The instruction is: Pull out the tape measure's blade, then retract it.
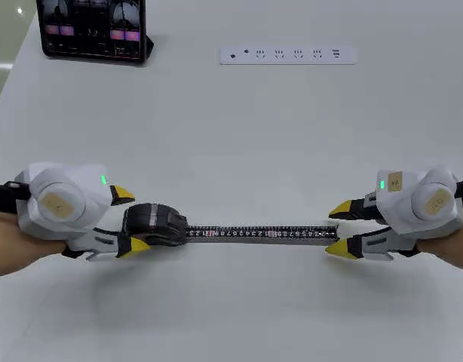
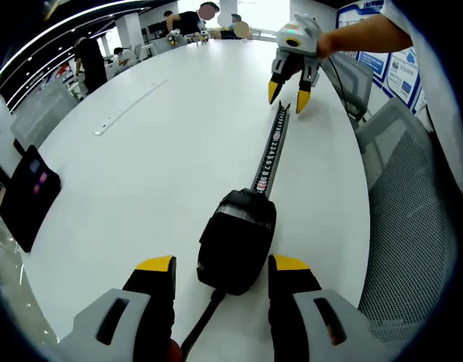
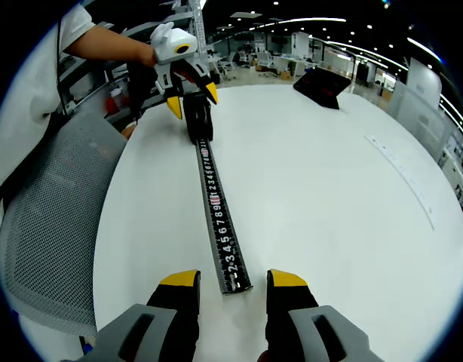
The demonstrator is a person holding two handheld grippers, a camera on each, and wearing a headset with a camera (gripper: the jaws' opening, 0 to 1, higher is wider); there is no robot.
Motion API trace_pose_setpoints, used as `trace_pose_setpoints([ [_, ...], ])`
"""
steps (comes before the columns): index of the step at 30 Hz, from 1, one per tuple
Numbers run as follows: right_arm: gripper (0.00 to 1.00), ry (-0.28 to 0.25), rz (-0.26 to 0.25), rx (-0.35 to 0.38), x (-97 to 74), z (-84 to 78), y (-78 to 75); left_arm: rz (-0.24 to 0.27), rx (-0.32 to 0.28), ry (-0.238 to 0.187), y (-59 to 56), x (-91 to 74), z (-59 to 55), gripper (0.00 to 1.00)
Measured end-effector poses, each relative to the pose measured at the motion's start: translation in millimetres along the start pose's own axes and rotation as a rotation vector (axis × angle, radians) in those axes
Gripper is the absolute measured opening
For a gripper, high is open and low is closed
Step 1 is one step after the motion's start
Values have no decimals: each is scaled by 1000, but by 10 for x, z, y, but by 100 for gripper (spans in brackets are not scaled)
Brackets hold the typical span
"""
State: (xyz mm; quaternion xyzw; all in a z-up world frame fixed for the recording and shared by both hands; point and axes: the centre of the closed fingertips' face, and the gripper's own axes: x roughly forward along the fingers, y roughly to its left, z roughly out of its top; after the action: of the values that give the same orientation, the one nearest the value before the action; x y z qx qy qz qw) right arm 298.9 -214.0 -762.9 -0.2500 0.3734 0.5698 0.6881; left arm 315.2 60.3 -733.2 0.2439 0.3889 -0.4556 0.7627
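Spanning a white office table (image 1: 231,136), the blade (image 1: 262,232) lies extended.

Black tape measure (image 1: 154,224) sits between the fingers of the left gripper (image 1: 139,219) — blade (image 1: 262,232) out flat, tip between the right gripper (image 1: 329,230) fingers.

Tape measure case (image 1: 154,224) is moulded in black plastic, matt w/ slight sheen. Blade (image 1: 262,232) is coated dark, smooth, semi-gloss. Table (image 1: 239,136) is finished white, smooth, satin. Chair mesh (image 2: 412,226): grey woven fabric.
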Motion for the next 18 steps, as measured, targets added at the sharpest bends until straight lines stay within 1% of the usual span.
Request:
trace_pose_setpoints([
  [1, 34, -3, -4, 6, -3, 6, 1, 7, -1, -7, 22, -27, 15, 47],
  [3, 37, -16, -12, 27, -12, 27, 14, 9, 5, -9, 18, -66, 10, 47],
  [4, 38, -22, -22, 36, -21, 41, 12, 14, 3, -20, 15, -85, 26, 48],
  [9, 44, -44, -48, 70, -61, 101, 34, 33, -34, -57, 14, -157, 83, 49],
  [13, 49, -65, -75, 92, -104, 142, 24, 39, -50, -74, -32, -185, 94, 50],
  [18, 52, -83, -99, 115, -162, 171, 44, 55, -89, -100, -84, -231, 103, 51],
])
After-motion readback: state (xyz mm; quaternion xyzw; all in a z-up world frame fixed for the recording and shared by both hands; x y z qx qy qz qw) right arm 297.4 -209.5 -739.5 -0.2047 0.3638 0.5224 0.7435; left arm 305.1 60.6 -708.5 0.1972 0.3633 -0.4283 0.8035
